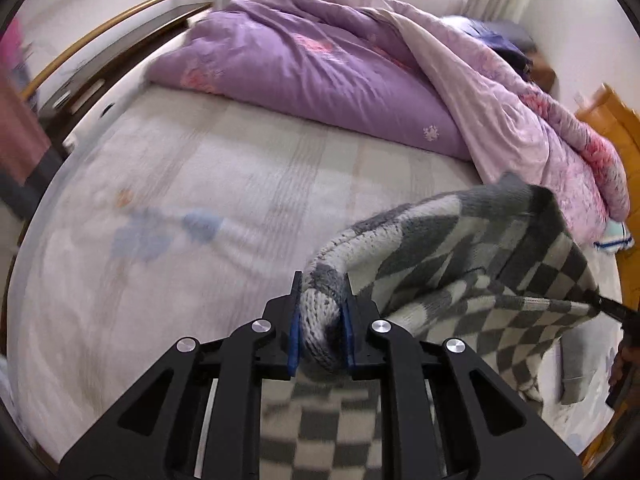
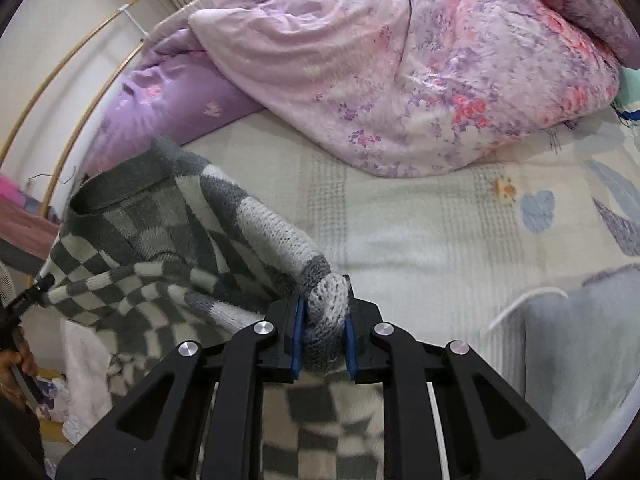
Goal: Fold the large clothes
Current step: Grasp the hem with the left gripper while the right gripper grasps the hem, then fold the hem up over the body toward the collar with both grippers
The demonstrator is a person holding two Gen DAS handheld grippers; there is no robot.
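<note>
Gripping bunched knit, the left gripper point(image 1: 322, 320) and right gripper point(image 2: 324, 320) are suspending the checkered sweater point(image 1: 460, 256) lower-frame, probably for spreading.

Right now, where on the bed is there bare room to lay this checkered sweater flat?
Bare sheet lies ahead of the left gripper, bordered by the purple quilt behind. By the right gripper it is tighter: floral quilt ahead, grey garment right. The sweater hangs between both.

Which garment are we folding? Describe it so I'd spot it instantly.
Start at the bed's pale striped sheet, in front of the lilac floral quilt. The grey-and-white checkered knit sweater hangs between both hand-held grippers, left and right; nothing else is checkered.
</note>
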